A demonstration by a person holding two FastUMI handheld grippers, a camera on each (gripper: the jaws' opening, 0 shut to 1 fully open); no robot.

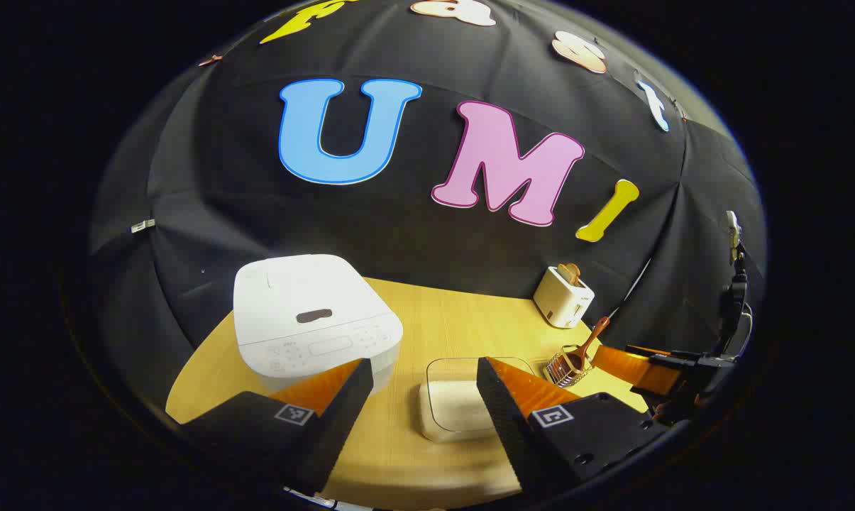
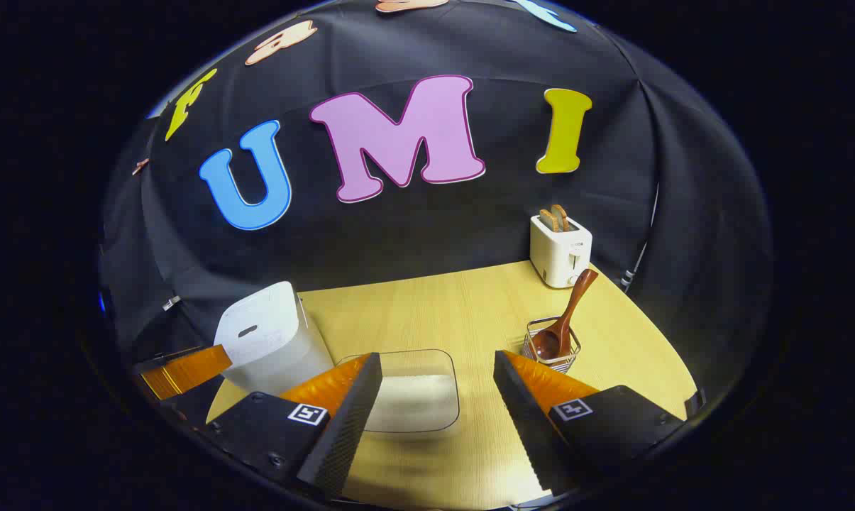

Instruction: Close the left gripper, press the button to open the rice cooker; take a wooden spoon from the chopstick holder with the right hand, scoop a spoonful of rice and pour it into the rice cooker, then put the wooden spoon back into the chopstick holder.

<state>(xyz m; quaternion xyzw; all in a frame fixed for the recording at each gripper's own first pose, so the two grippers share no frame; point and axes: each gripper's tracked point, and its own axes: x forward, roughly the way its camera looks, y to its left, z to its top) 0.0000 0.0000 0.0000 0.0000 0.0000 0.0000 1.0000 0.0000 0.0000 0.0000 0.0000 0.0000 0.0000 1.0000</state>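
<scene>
A white rice cooker (image 1: 313,319) with its lid down stands at the left of the wooden table; its dark oval button (image 1: 313,316) sits on top. My left gripper (image 1: 423,397) hovers open just in front of it, nothing between the fingers. A clear container of rice (image 1: 462,401) lies in the middle. A brown wooden spoon (image 2: 562,323) leans in the wire chopstick holder (image 2: 551,351). My right gripper (image 2: 438,401) is open above the rice container (image 2: 413,397), left of the holder. The rice cooker (image 2: 267,344) appears at the left of the right gripper view.
A white toaster (image 2: 560,248) with bread slices stands at the back right by the black wall. The table's (image 2: 427,312) middle back is bare wood. The right gripper's orange finger (image 1: 626,362) shows at the right of the left gripper view.
</scene>
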